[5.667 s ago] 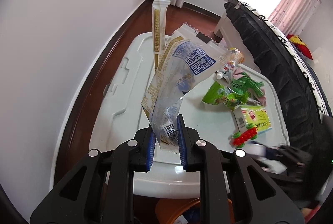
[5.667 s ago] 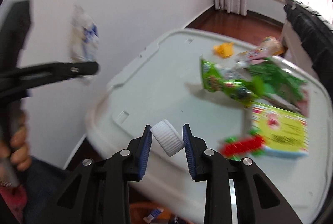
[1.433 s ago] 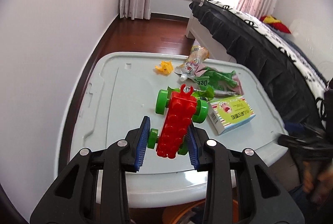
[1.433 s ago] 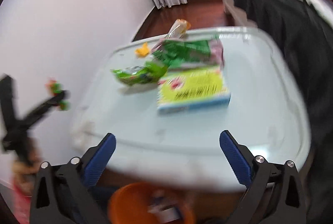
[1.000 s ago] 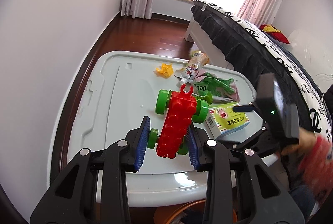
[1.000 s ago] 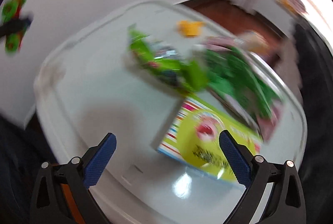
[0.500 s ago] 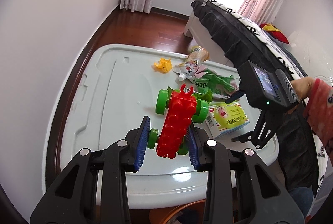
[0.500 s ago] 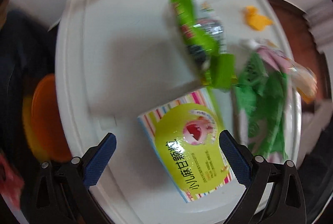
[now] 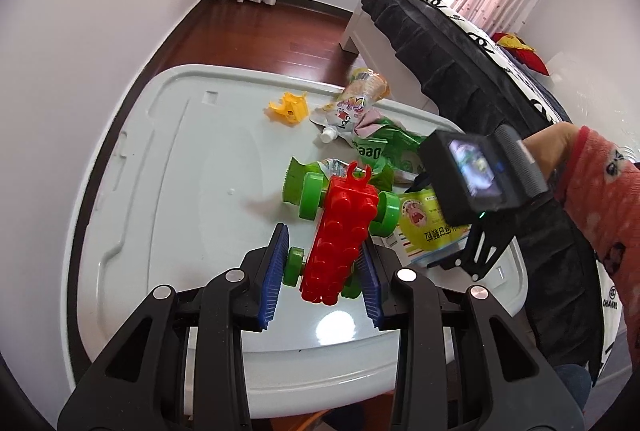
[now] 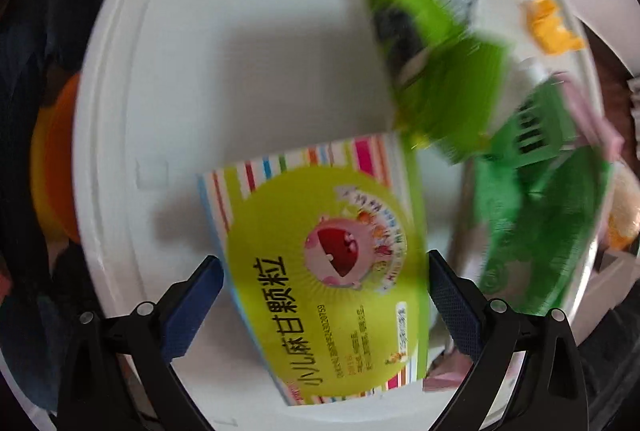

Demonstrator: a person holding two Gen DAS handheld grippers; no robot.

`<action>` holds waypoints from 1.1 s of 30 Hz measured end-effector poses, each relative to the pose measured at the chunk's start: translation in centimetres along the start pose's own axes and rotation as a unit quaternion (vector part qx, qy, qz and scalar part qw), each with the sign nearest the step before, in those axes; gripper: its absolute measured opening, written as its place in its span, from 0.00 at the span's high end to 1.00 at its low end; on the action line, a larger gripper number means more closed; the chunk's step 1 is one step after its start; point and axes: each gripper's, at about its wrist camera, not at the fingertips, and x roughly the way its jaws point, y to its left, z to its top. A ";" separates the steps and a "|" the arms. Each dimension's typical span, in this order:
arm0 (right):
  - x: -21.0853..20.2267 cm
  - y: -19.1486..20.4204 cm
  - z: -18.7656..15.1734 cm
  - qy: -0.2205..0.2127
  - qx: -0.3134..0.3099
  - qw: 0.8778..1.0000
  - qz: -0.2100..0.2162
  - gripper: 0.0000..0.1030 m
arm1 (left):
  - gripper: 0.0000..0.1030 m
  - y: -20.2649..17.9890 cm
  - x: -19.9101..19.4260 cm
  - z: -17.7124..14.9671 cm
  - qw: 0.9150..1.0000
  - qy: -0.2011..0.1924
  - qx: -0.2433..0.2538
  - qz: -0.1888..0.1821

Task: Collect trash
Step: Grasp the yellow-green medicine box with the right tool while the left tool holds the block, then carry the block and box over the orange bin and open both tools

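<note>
My left gripper (image 9: 322,271) is shut on a red brick toy car with green wheels (image 9: 340,235) and holds it above the white plastic lid (image 9: 180,171). My right gripper (image 10: 324,295) is open wide, pointing down, its jaws on either side of a yellow-green medicine box (image 10: 320,263) that lies on the lid; it also shows in the left wrist view (image 9: 432,231). Green snack wrappers (image 10: 440,43) and a dark green bag (image 10: 540,199) lie beyond the box.
A yellow plastic piece (image 9: 288,109) and a spouted drink pouch (image 9: 352,107) lie at the lid's far side. An orange bin (image 10: 52,159) stands below the lid's near edge. A bed with a black cover (image 9: 460,63) runs along the right.
My right gripper has dropped down over the medicine box, which now sits between its open jaws. My left gripper has kept hold of the toy car, nearly still.
</note>
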 end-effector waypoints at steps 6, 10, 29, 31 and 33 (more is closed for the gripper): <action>-0.6 -3.0 -0.8 -0.047 0.075 0.994 0.058 0.11 | 0.68 -0.1 0.4 0.2 1.000 0.003 0.001 0.006; -1.6 -3.6 -3.0 -0.074 0.124 0.989 0.019 0.12 | 0.68 0.0 0.4 0.2 1.000 0.003 -0.002 0.007; -20.3 18.6 -12.4 -0.358 0.383 0.847 -0.087 0.12 | 0.68 -5.3 -5.7 -3.8 0.997 -0.035 0.065 0.005; -21.1 22.5 -12.6 -0.380 0.402 0.829 -0.079 0.12 | 0.68 -6.7 -6.8 -4.5 0.996 -0.038 0.082 0.011; -21.0 25.2 -12.5 -0.391 0.406 0.823 -0.074 0.12 | 0.68 -7.5 -7.6 -5.4 0.995 -0.037 0.089 0.011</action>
